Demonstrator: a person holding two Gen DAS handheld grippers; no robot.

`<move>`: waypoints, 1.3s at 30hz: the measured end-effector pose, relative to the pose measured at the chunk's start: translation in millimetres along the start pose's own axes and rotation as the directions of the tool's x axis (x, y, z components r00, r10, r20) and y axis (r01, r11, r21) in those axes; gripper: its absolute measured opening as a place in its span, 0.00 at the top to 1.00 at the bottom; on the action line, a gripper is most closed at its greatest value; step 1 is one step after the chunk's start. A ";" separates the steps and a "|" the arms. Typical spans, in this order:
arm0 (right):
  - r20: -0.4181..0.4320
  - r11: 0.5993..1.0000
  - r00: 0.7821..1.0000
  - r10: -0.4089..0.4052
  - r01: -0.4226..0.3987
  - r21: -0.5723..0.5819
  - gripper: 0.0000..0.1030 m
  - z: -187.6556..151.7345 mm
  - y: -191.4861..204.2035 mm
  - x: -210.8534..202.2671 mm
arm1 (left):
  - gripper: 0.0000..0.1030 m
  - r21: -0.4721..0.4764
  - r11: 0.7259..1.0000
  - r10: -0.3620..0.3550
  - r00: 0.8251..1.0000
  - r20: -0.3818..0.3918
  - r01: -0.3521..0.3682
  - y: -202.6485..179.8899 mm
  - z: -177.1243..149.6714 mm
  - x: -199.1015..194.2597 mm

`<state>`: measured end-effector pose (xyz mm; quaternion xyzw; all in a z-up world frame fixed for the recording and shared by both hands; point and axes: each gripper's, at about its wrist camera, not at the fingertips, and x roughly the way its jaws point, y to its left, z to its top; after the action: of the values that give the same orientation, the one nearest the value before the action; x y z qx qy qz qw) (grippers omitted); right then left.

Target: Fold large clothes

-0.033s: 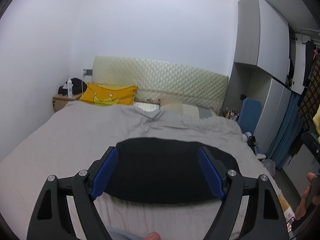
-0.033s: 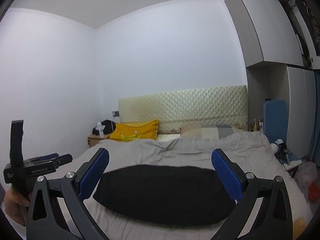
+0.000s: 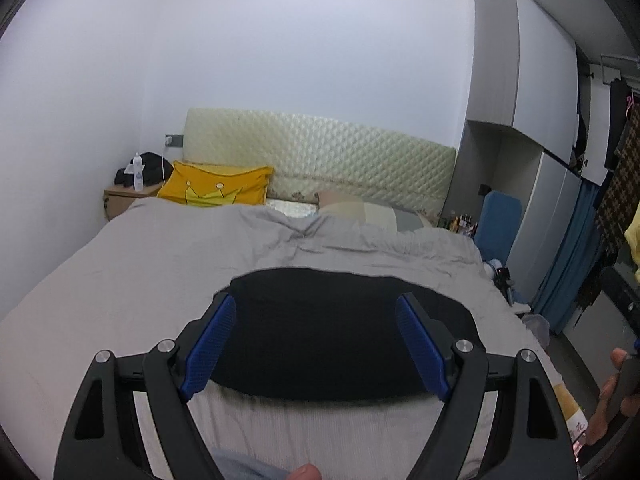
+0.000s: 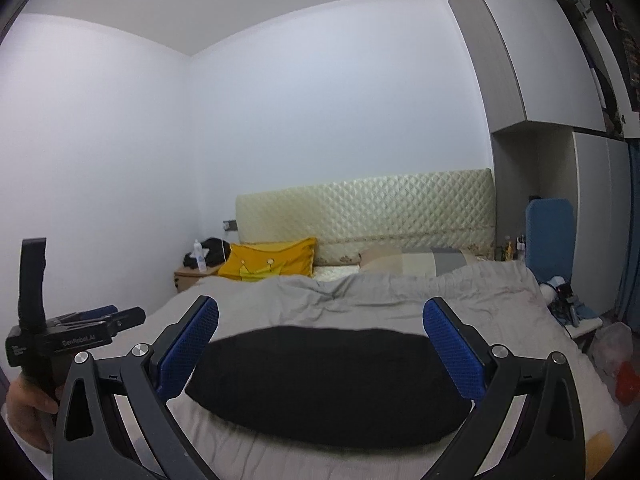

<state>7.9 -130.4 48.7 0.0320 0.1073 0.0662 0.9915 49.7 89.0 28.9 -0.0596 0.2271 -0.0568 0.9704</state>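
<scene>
A black garment (image 3: 320, 328) lies folded into a flat rounded rectangle on the grey bedspread (image 3: 140, 264). It also shows in the right wrist view (image 4: 320, 380). My left gripper (image 3: 316, 340) is open and empty, held above the near edge of the garment, not touching it. My right gripper (image 4: 320, 348) is open and empty, also above the garment's near side. The left gripper's body (image 4: 72, 332) shows at the left edge of the right wrist view, held upright in a hand.
A yellow pillow (image 3: 216, 190) and a beige pillow (image 3: 360, 210) lie by the quilted headboard (image 3: 320, 160). A nightstand (image 3: 128, 194) stands at the far left. Grey wardrobes (image 3: 532, 120), a blue chair (image 3: 500, 224) and floor clutter (image 4: 616, 360) stand right of the bed.
</scene>
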 end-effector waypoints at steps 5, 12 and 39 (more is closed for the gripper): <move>-0.059 1.000 0.998 -0.024 0.024 -0.009 0.00 -28.8 11.1 5.1 | 0.20 0.027 1.000 0.012 1.000 -0.008 -0.012 -8.2 -18.4 -2.6; -0.127 0.998 0.990 -0.058 0.054 -0.032 0.00 -57.8 17.8 11.8 | 0.20 0.049 0.998 0.033 0.999 -0.038 -0.031 -10.2 -44.3 2.5; -0.281 0.992 0.952 -0.123 0.121 -0.024 0.00 -124.1 6.8 38.5 | 0.20 0.045 0.997 0.072 0.978 -0.193 -0.065 2.5 -102.3 49.3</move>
<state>17.3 -112.2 -79.8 0.0122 0.2489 0.0091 0.9684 48.0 75.4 -83.8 -0.0274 0.3218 -0.0332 0.9458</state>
